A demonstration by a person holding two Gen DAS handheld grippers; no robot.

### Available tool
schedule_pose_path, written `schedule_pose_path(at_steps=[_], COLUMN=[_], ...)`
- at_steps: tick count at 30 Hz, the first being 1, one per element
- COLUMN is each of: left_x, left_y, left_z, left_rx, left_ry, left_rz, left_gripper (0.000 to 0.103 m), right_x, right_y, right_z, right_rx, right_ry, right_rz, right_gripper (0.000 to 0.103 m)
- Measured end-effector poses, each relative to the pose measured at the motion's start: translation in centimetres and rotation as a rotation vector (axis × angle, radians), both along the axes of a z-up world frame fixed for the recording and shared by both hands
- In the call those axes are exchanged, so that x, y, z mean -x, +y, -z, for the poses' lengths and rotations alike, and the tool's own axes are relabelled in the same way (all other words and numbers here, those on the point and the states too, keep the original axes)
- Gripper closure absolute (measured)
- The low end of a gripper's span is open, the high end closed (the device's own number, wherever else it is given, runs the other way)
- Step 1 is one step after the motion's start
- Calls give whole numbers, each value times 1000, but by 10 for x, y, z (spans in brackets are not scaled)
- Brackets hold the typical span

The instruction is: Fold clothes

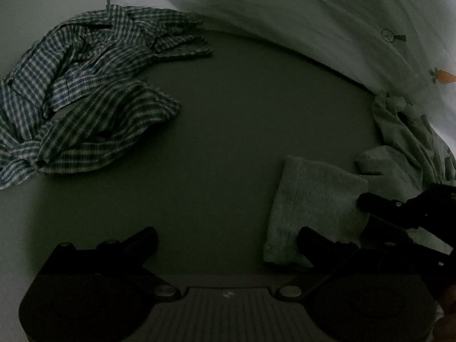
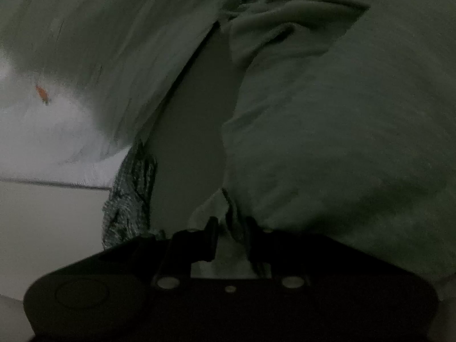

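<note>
While the light is very dim, the left wrist view shows the left hand-held gripper [image 1: 228, 236] released, its two dark fingers spread wide apart above the flat grey bench [image 1: 242, 114]. Nothing lies between them. The tip of one finger [image 1: 310, 235] overlaps the near edge of a pale grey-green garment [image 1: 313, 205], though whether it touches the cloth is unclear. Beyond that finger, the garment's flat flap trails off into a crumpled bunch at the bench's edge. Just beside the flap, the right hand-held gripper [image 1: 370, 199] appears as a dark shape with its tip against the cloth. Well apart from the garment, across the bench, a rumpled checked shirt [image 1: 85, 85] lies in a heap. A pale printed sheet [image 1: 313, 14] hangs behind the bench.

From the right wrist view, the right hand-held gripper [image 2: 230, 228] is clenched on a fold of the pale garment [image 2: 342, 128], its fingers close together with bunched cloth rising between them. The garment fills the frame beyond the gripper. Beside it a strip of bare bench [image 2: 193, 114] shows, then a sliver of the checked shirt [image 2: 128, 199].
</note>
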State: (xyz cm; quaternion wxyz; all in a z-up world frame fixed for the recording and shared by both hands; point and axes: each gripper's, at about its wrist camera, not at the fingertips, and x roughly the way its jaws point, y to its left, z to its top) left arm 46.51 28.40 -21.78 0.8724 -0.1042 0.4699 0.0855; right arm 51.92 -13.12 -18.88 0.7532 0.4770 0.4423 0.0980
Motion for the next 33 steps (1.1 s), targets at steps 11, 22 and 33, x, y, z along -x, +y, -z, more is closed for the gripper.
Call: schedule_pose_path(at_steps=[11, 22, 33], left_x=[13, 26, 10], left_y=[10, -56, -124], left_z=[-14, -31, -27], left_rx=[115, 74, 19], left_ry=[-40, -77, -70], left_rz=[-58, 50, 166], left_gripper=[0, 0, 0], right_x=[8, 54, 91], right_y=[-24, -125, -206], right_z=[-31, -78, -76], right_rx=[-13, 157, 330], right_ry=[-112, -220, -183], right_rz=[-16, 84, 190], right_gripper=[99, 99, 99])
